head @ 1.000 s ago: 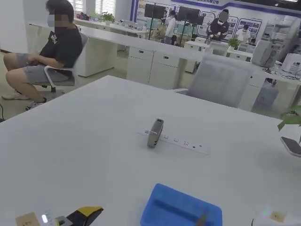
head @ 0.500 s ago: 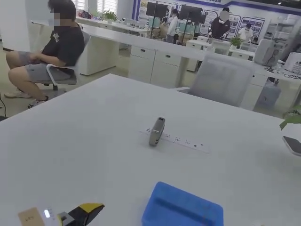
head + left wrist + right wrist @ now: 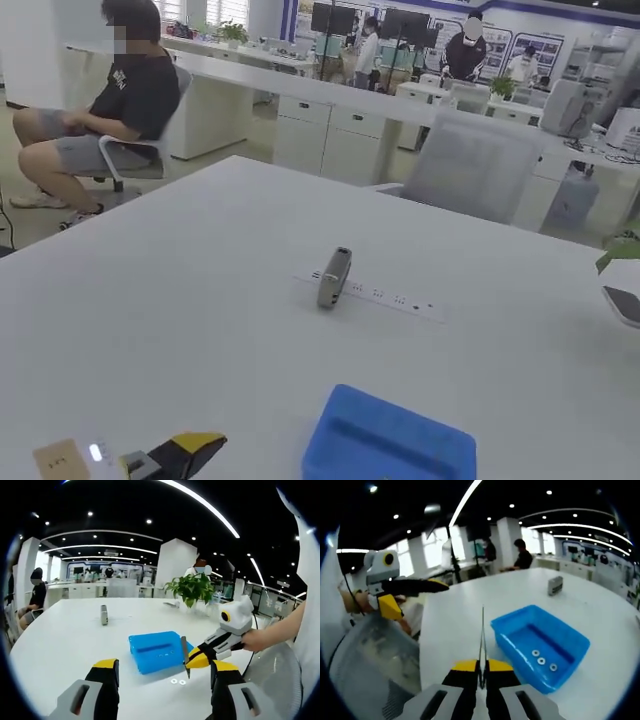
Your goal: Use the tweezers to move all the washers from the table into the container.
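1. We count three washers (image 3: 541,660) already lying in the blue container (image 3: 517,625).
2. Another two washers (image 3: 173,681) lie on the white table (image 3: 75,645), just beside the container on its near side.
3. Our right gripper (image 3: 481,666) is clamped on the tweezers (image 3: 482,635), whose tip hangs just above those two.
4. Our left gripper (image 3: 164,665) is spread wide, holding nothing, near the container.
5. We judge the job past halfway, with two pickups left as far as we can see.
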Demonstrator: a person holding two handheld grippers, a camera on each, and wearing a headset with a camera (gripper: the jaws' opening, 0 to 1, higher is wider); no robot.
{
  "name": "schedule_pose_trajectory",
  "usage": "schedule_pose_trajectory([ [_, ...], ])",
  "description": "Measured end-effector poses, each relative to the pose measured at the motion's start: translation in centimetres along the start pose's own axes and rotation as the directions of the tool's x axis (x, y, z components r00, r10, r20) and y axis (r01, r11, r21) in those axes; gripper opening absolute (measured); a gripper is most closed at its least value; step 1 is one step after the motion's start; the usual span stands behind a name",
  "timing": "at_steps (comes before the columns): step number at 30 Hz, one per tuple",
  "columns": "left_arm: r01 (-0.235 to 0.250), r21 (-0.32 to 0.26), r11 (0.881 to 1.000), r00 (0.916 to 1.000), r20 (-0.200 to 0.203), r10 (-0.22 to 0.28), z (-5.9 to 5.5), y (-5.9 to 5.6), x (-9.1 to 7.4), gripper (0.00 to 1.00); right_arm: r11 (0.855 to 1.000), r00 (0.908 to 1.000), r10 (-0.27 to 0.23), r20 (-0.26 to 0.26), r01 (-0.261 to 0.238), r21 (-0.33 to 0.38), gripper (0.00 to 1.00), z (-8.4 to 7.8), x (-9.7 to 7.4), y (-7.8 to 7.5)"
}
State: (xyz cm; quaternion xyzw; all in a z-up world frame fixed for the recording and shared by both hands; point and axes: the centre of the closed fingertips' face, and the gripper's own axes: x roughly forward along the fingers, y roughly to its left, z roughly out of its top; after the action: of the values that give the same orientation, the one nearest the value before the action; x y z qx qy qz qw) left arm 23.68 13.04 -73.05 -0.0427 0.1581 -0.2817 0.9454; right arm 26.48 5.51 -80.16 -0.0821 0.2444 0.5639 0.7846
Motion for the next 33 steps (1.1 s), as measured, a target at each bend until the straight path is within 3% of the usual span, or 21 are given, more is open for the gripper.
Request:
schedule_pose_trajectory([
  [2, 0.068, -0.082, 0.994, 0.9977, 0.003, -0.068, 0.1, -0.9, 0.1, 0.66, 1.000, 0.9992, -0.006, 0.039, 0.006, 0.009, 0.02, 0.3, -0.1, -0.1],
  [5, 0.134, -0.154, 0.979, 0.9910, 0.020, -0.132, 0.9, -1.6, 0.1, 0.50, 0.998, 0.9950, -0.010, 0.099, 0.003, 0.070, 0.02, 0.6, -0.1, -0.3],
  [8, 0.175, -0.123, 0.977, 0.9843, 0.000, -0.177, 1.9, -1.9, 0.7, 0.32, 0.997, 0.9939, 0.001, 0.110, -0.009, 0.076, 0.02, 0.4, -0.1, -0.3],
  [10, 0.216, -0.054, 0.975, 0.9757, -0.023, -0.218, 2.8, -2.3, 1.6, 0.26, 0.998, 0.9916, 0.027, 0.126, -0.035, 0.057, 0.02, 0.7, -0.2, 0.2],
  [11, 0.248, -0.031, 0.968, 0.9678, -0.036, -0.249, 3.2, -2.5, 2.2, 0.23, 0.998, 0.9908, 0.039, 0.129, -0.045, 0.043, 0.02, 0.8, -0.3, 0.4],
  [13, 0.309, -0.016, 0.951, 0.9493, -0.059, -0.309, 3.6, -3.1, 3.0, 0.21, 0.997, 0.9886, 0.076, 0.130, -0.077, 0.001, 0.02, 1.1, -0.5, 1.3],
  [15, 0.385, 0.007, 0.923, 0.9165, -0.120, -0.382, 3.3, -3.9, 3.9, 0.19, 0.994, 0.9874, 0.100, 0.122, -0.094, -0.060, 0.02, 1.3, -0.8, 1.9],
  [16, 0.424, 0.036, 0.905, 0.8944, -0.173, -0.412, 2.9, -4.3, 4.3, 0.17, 0.992, 0.9868, 0.109, 0.120, -0.100, -0.078, 0.02, 1.4, -0.9, 2.1],
  [19, 0.496, 0.140, 0.857, 0.8525, -0.266, -0.450, 2.2, -5.0, 4.6, 0.12, 0.986, 0.9866, 0.121, 0.110, -0.107, -0.126, 0.02, 1.4, -1.3, 2.5],
  [20, 0.512, 0.192, 0.837, 0.8425, -0.304, -0.445, 1.9, -5.1, 4.8, 0.13, 0.983, 0.9861, 0.130, 0.104, -0.114, -0.143, 0.02, 1.3, -1.4, 2.7],
  [21, 0.515, 0.206, 0.832, 0.8422, -0.301, -0.447, 2.0, -5.3, 4.9, 0.14, 0.982, 0.9860, 0.134, 0.100, -0.118, -0.149, 0.02, 1.3, -1.4, 2.8],
  [22, 0.556, 0.215, 0.803, 0.8174, -0.316, -0.482, 2.0, -6.1, 4.8, 0.14, 0.975, 0.9866, 0.141, 0.082, -0.124, -0.184, 0.02, 1.1, -1.4, 3.0],
  [23, 0.574, 0.207, 0.793, 0.8023, -0.336, -0.493, 1.8, -6.4, 4.7, 0.12, 0.970, 0.9860, 0.150, 0.071, -0.133, -0.205, 0.03, 1.0, -1.4, 3.2],
  [24, 0.594, 0.224, 0.772, 0.7857, -0.366, -0.498, 1.4, -6.5, 4.5, 0.10, 0.964, 0.9864, 0.153, 0.058, -0.136, -0.228, 0.03, 0.8, -1.4, 3.5],
  [26, 0.619, 0.250, 0.744, 0.7668, -0.397, -0.504, 1.0, -6.8, 4.5, 0.04, 0.956, 0.9868, 0.158, 0.036, -0.143, -0.257, 0.03, 0.6, -1.4, 3.9],
  [27, 0.636, 0.243, 0.732, 0.7511, -0.412, -0.516, 0.7, -7.1, 4.3, 0.00, 0.955, 0.9866, 0.159, 0.035, -0.145, -0.260, 0.03, 0.6, -1.4, 3.9],
  [28, 0.637, 0.241, 0.732, 0.7508, -0.408, -0.519, 0.6, -7.2, 4.4, 0.00, 0.951, 0.9874, 0.157, 0.017, -0.147, -0.273, 0.03, 0.4, -1.3, 3.9],
  [30, 0.648, 0.247, 0.720, 0.7418, -0.420, -0.523, 0.3, -7.5, 4.3, 0.00, 0.950, 0.9880, 0.154, 0.014, -0.144, -0.277, 0.03, 0.3, -1.1, 4.0],
  [32, 0.653, 0.270, 0.707, 0.7354, -0.449, -0.507, -0.2, -7.5, 4.2, 0.00, 0.954, 0.9887, 0.149, 0.008, -0.142, -0.265, 0.04, 0.0, -1.0, 3.8],
  [33, 0.656, 0.277, 0.702, 0.7328, -0.455, -0.506, -0.3, -7.5, 4.2, 0.00, 0.962, 0.9901, 0.140, 0.007, -0.135, -0.236, 0.05, -0.2, -1.0, 3.6],
])
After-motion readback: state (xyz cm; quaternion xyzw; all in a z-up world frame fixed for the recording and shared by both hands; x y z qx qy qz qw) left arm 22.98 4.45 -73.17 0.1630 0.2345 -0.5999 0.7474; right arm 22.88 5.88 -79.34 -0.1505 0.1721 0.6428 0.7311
